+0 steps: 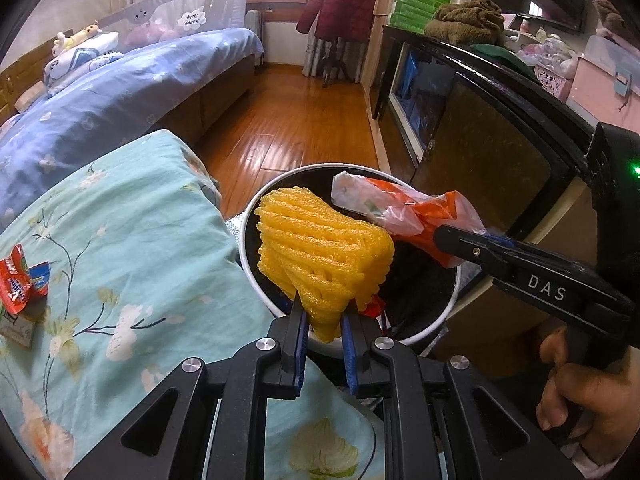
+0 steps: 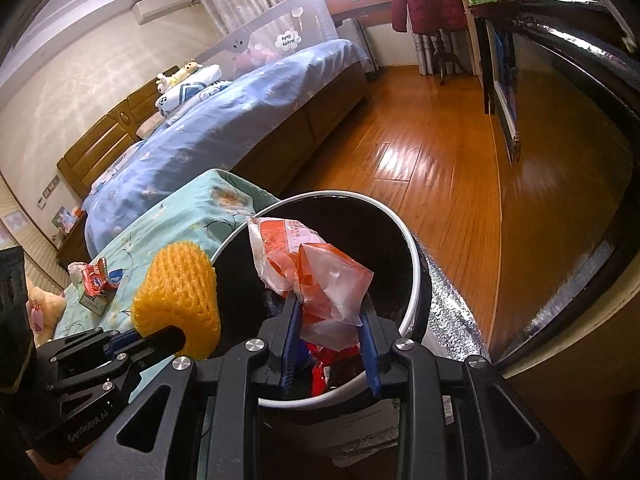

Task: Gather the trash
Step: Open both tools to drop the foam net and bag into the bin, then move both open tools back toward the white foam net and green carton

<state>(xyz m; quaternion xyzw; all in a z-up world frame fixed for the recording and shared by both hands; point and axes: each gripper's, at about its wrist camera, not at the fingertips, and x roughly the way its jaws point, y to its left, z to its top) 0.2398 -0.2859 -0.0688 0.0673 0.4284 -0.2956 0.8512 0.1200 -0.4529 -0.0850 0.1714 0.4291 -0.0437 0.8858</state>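
Observation:
My left gripper is shut on a yellow foam fruit net and holds it over the round bin with a white rim and black inside. The net also shows in the right wrist view. My right gripper is shut on an orange and clear plastic bag above the bin. In the left wrist view the bag hangs from the right gripper over the bin's far side. Red wrappers lie inside the bin.
A red and blue snack wrapper lies on the teal flowered cloth left of the bin, also in the right wrist view. A blue bed stands behind. A dark cabinet is on the right, wooden floor between.

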